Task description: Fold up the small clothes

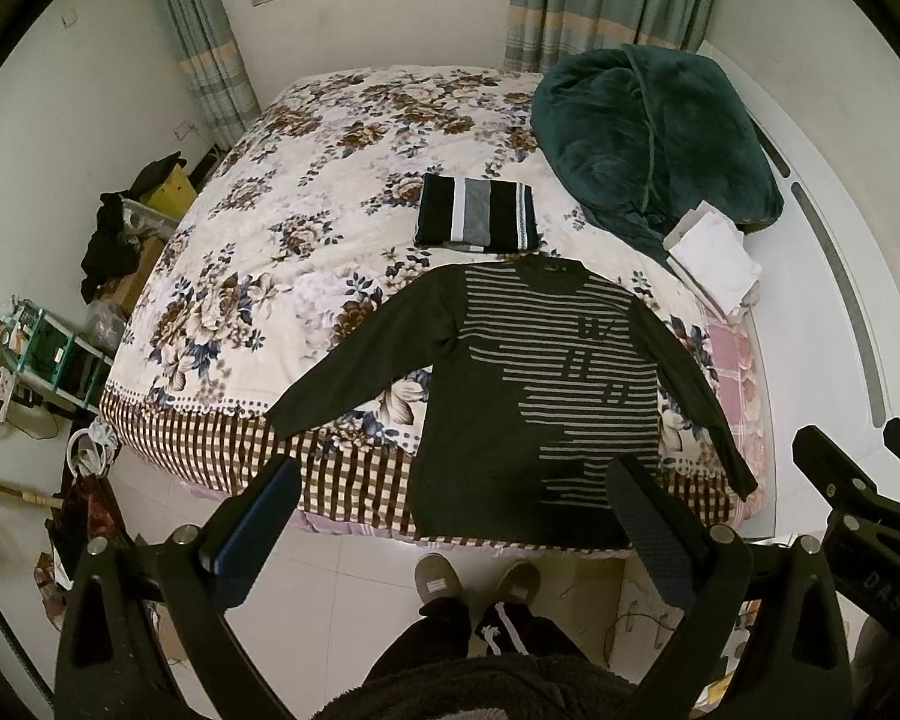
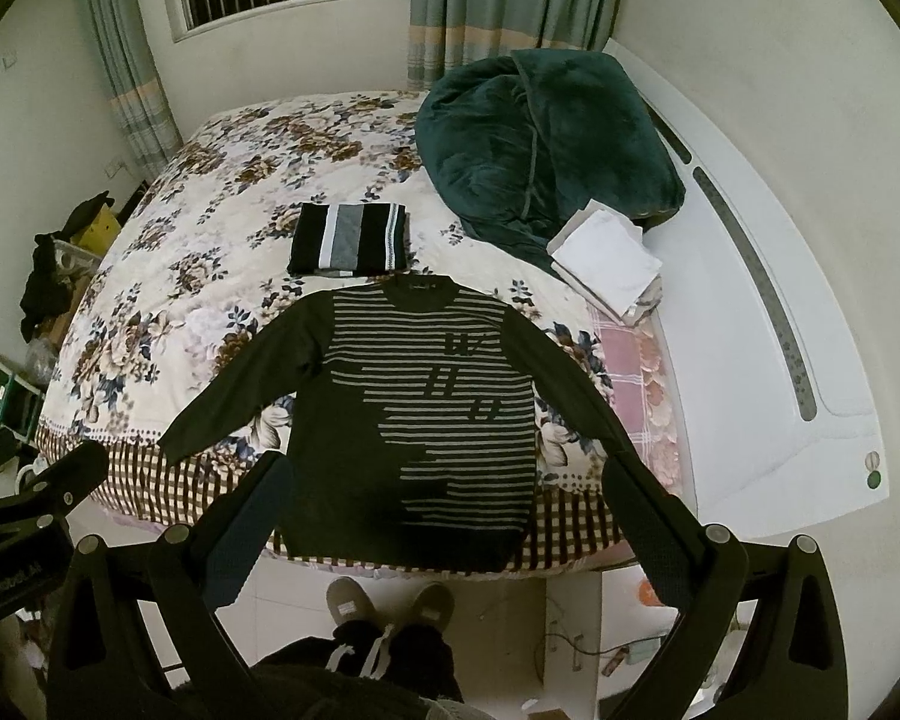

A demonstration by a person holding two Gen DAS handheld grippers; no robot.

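Left gripper (image 1: pixel 450 534) spread wide, holding nothing, raised over the floor just short of the bed edge; right gripper (image 2: pixel 444 516) likewise spread and empty, beside it

Dark long-sleeved knit sweater with grey horizontal stripes (image 1: pixel 528 396) lies flat, front up, on the floral quilted bedspread (image 1: pixel 306 192); collar toward the far side, hem hanging at the bedspread's near checked border, both sleeves angled out and down. Just beyond the collar: folded black, white and grey striped garment (image 1: pixel 477 213), probably already done. Right of the collar: stack of folded white cloth (image 1: pixel 717 258), against a heaped dark green plush blanket (image 1: pixel 648 138)

Step in hand, as judged: first fold not yet begun
- bring each gripper down to a sleeve cuff, pinch the top layer only, not the bedspread
- carry sleeve across the chest, keeping it flat
- fold sides inward evenly, then hem up toward the collar
- knit looks soft and heavy; it may sag or drag off the near edge, so lift low and slow
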